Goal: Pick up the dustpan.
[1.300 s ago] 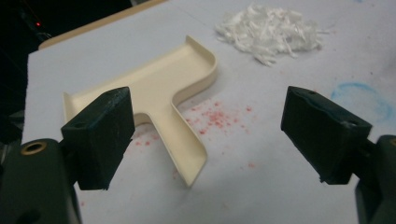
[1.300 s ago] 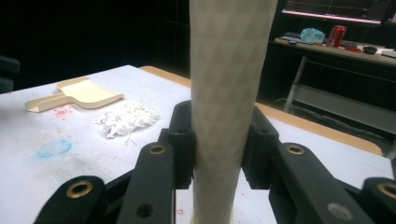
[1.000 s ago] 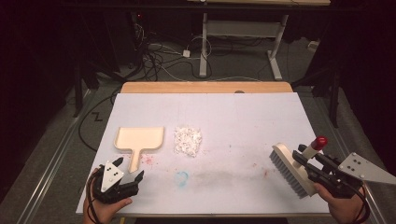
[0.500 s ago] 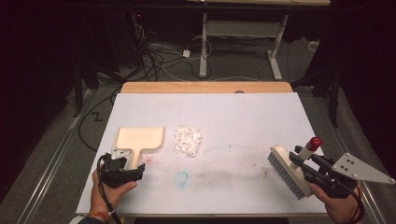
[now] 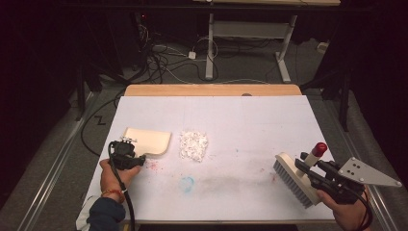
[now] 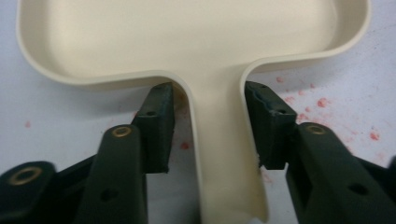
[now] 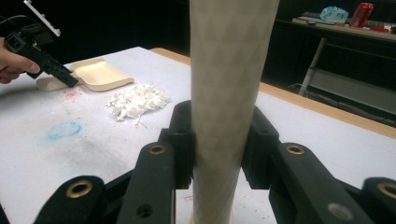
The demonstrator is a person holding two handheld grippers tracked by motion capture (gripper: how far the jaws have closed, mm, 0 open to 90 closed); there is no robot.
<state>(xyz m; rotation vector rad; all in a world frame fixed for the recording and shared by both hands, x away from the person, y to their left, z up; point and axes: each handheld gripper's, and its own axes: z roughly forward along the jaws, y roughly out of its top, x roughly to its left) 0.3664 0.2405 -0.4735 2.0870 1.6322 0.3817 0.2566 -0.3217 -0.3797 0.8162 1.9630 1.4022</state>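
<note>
A cream dustpan lies flat at the left of the white sheet, its handle pointing toward me. My left gripper straddles that handle. Its jaws have just been closing: the right pad is at the handle's edge, while a thin gap remains beside the left pad. A pile of white shreds sits just right of the pan. At the right, my right gripper is shut on the cream handle of a scrub brush, which has a red-tipped end.
A white sheet covers the table, and a wooden edge shows at the far side. A blue smudge and red specks mark the sheet near me. Cables and desk legs stand on the floor beyond.
My left hand moved forward to the dustpan's handle, and its jaws narrowed around it. The right hand and the brush stayed where they were.
</note>
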